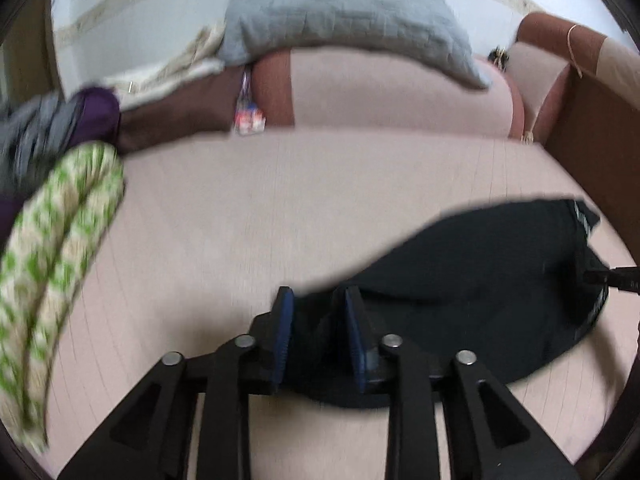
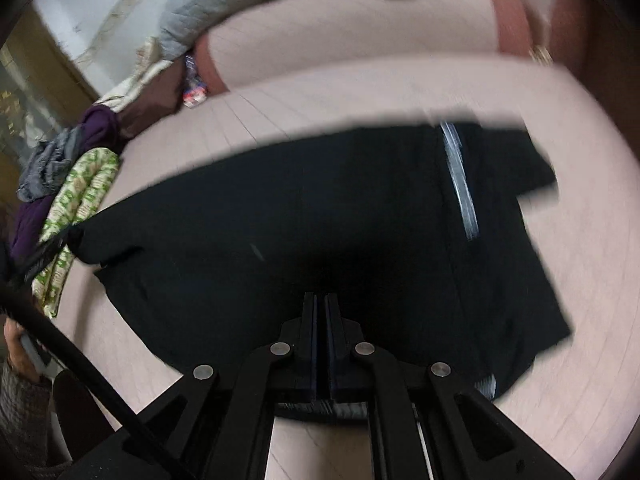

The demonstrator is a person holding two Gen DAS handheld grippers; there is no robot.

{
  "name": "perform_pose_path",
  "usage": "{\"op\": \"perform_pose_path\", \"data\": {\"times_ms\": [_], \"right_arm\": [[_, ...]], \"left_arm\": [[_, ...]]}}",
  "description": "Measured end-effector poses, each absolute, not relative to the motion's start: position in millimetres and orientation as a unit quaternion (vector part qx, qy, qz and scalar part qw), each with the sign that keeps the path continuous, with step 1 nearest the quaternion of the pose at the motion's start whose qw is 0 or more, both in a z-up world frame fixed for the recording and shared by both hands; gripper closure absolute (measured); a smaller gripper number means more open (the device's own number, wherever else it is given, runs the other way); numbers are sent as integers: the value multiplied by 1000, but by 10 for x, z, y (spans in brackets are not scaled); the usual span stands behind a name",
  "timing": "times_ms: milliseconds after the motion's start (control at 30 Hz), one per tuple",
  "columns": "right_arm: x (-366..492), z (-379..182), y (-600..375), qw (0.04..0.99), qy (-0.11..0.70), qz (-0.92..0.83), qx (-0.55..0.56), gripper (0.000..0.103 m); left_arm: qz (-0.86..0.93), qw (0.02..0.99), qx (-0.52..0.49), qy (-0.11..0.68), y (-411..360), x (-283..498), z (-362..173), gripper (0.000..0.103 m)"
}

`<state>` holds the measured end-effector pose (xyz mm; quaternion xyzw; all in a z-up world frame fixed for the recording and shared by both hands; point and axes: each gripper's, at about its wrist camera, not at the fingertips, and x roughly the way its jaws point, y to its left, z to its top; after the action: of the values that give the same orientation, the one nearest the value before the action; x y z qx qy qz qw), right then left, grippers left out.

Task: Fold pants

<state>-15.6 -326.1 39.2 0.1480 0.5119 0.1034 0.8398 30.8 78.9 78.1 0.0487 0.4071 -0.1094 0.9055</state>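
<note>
Black pants (image 1: 472, 292) lie on the pink sofa seat (image 1: 260, 220). My left gripper (image 1: 318, 300) has its jaws partly apart, with a bunch of the pants' near edge between the blue pads. In the right wrist view the pants (image 2: 320, 216) spread wide, with a white stripe (image 2: 460, 184) near their right side. My right gripper (image 2: 320, 300) is pressed shut at the pants' near edge; black cloth hides whether any is pinched. The right gripper's tip (image 1: 608, 276) shows at the pants' far right in the left wrist view.
A green-and-white patterned cloth (image 1: 60, 248) and purple and grey clothes (image 1: 48, 132) are piled at the left. A grey quilted pillow (image 1: 340, 12) leans on the sofa back. A brown armrest (image 1: 592, 128) bounds the right side. A person's hand (image 2: 16, 344) shows at the lower left.
</note>
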Motion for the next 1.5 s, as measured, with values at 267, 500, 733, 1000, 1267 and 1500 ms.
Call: {"op": "perform_pose_path", "data": {"times_ms": [267,500,733,1000,1267,1500], "right_arm": [[-461,347,-3583,842,493,66,207,85],[-475,488,-3906,845,457,46,275,66],[-185,579,-4356,848,432,-34,306,54],[395,503,-4278,840,444,-54,308,90],[-223,930,-4250,842,413,-19,348,91],[-766,582,-4323,829,488,-96,257,79]], "left_arm": [[-84,896,-122,418,1633,30,772,43],[-115,863,-187,456,1469,292,598,42],[-151,857,-212,444,1206,367,434,42],[-141,859,-231,435,1354,372,319,38],[-129,851,-278,427,1591,337,290,38],[-124,845,-295,429,1622,322,276,35]]}}
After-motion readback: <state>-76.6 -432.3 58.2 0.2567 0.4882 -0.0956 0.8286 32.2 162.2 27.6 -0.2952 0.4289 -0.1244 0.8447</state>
